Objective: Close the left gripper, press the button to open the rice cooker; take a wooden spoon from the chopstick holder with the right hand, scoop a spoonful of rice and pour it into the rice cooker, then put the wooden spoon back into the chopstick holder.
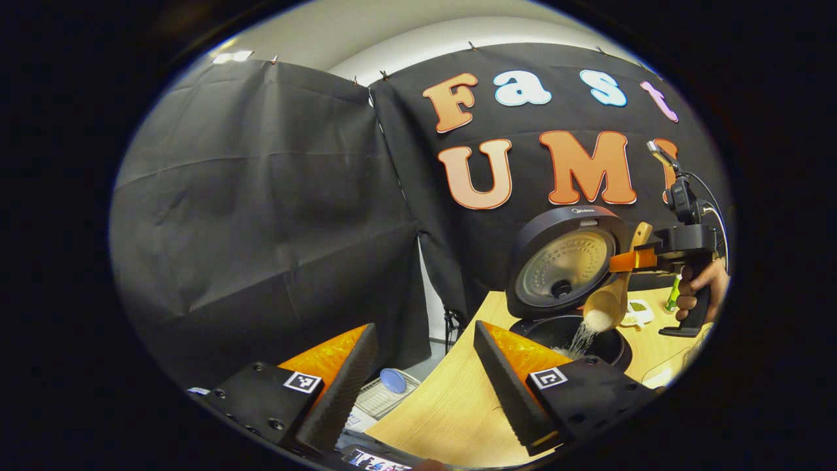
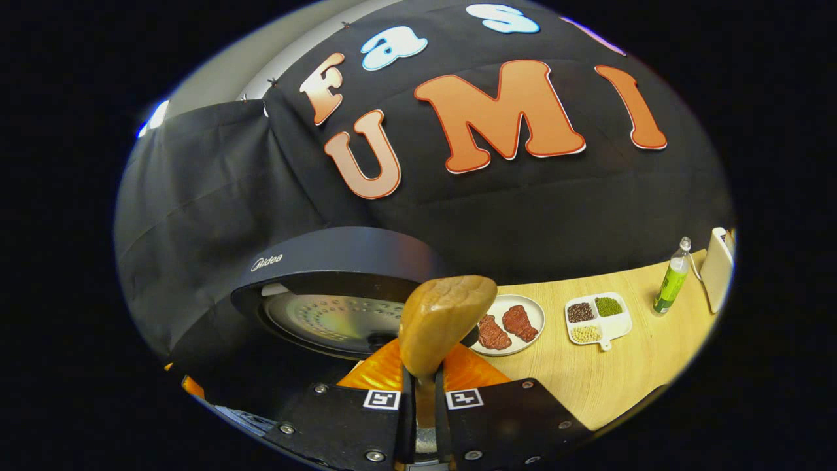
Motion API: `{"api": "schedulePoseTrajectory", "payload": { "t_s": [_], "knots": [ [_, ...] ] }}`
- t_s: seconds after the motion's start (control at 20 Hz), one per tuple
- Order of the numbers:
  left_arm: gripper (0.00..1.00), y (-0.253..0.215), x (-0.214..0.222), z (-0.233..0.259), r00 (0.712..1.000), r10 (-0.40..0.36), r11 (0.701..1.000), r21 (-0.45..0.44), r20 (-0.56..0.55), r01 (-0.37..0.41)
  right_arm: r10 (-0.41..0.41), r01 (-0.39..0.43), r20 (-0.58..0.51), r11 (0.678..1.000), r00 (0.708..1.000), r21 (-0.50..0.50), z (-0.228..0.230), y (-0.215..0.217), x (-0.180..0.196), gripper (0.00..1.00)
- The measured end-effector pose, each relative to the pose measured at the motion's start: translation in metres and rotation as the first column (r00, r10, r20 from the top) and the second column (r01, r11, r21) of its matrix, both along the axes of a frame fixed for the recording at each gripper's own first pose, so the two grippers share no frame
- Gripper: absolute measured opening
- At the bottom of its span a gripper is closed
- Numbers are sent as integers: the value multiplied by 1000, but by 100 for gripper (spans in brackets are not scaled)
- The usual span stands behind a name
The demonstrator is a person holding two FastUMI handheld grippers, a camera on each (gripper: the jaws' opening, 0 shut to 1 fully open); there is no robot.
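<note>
Wooden table (image 2: 614,376), meat plate (image 2: 516,307), bottle (image 2: 670,284)

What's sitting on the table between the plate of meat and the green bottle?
In the right gripper view, a white divided dish of beans and grains sits between the plate of meat and the green bottle.

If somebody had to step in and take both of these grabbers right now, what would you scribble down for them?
Left gripper: open, holding nothing, hanging over the table edge near the rice cooker.
Right gripper: shut on the wooden spoon, which is tipped over the cooker's pot.
Rice cooker: lid up and open. Rice is streaming from the spoon into the pot.
Done: button pressed, spoon taken, rice scooped.
Left: finish the pour, then return the spoon to the chopstick holder.
Nearby on the table: a plate of meat, a tray of beans, a green bottle.
</note>
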State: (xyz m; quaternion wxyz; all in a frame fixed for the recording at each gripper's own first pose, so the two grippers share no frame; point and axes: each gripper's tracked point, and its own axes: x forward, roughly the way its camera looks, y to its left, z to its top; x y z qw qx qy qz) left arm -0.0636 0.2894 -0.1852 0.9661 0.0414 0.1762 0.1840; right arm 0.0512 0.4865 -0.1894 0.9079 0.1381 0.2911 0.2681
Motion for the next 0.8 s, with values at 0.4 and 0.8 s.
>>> {"api": "schedulePoseTrajectory", "payload": {
  "t_s": [0.4,0.8],
  "knots": [
    [100,4,2,-7,1000,-5,1000,-8,-10,5,53,-47,80,996,995,-75,-3,11,-3,11],
    [100,10,3,-13,1000,15,999,-34,-1,-15,141,-124,127,984,982,-130,-4,33,-14,11]
  ]
}}
